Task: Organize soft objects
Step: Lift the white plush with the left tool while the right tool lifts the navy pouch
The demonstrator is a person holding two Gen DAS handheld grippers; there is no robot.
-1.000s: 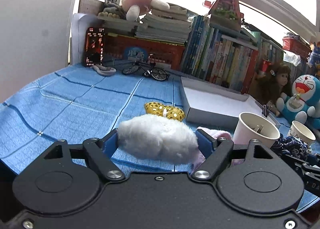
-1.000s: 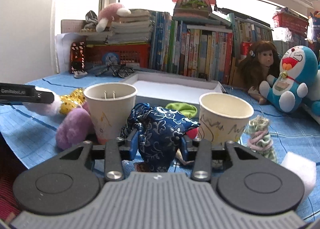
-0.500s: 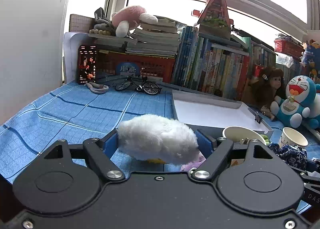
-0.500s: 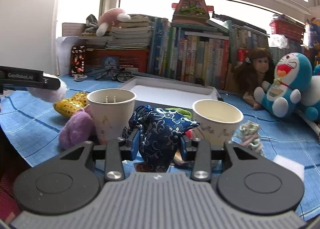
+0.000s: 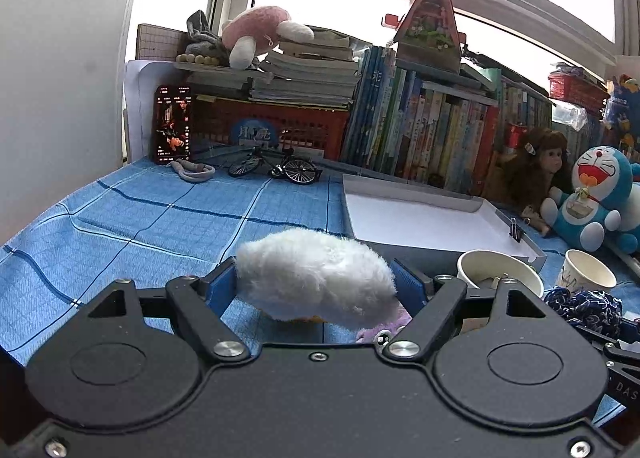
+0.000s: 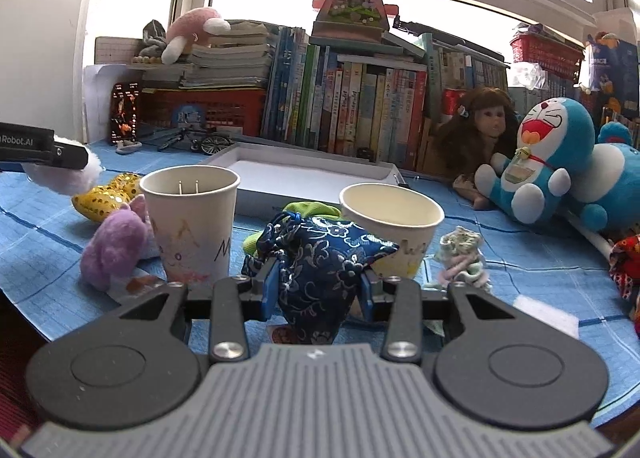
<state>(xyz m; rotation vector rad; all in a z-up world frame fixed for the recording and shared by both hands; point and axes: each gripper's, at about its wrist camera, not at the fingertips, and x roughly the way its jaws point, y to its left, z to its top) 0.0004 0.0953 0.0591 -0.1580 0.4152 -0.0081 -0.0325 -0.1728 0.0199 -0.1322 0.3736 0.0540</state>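
My left gripper (image 5: 316, 286) is shut on a white fluffy ball (image 5: 312, 272) and holds it above the blue cloth, near the white shallow box (image 5: 420, 217). It also shows at the far left of the right wrist view (image 6: 68, 173). My right gripper (image 6: 318, 290) is shut on a dark blue patterned cloth pouch (image 6: 320, 258), between two paper cups (image 6: 192, 225) (image 6: 394, 230). A purple plush (image 6: 114, 254), a gold sequin toy (image 6: 106, 199), a green soft item (image 6: 308, 209) and a knitted piece (image 6: 462, 258) lie on the cloth.
The white box (image 6: 308, 169) stands behind the cups. A Doraemon plush (image 6: 548, 169) and a doll (image 6: 476, 137) sit at the right. Books (image 6: 340, 109), a red crate (image 5: 280, 125), a toy bicycle (image 5: 276, 167) and a phone (image 5: 174, 129) line the back.
My left gripper has lifted the white ball up off the cloth; the gold toy now lies under it. My right gripper has risen slightly with the pouch.
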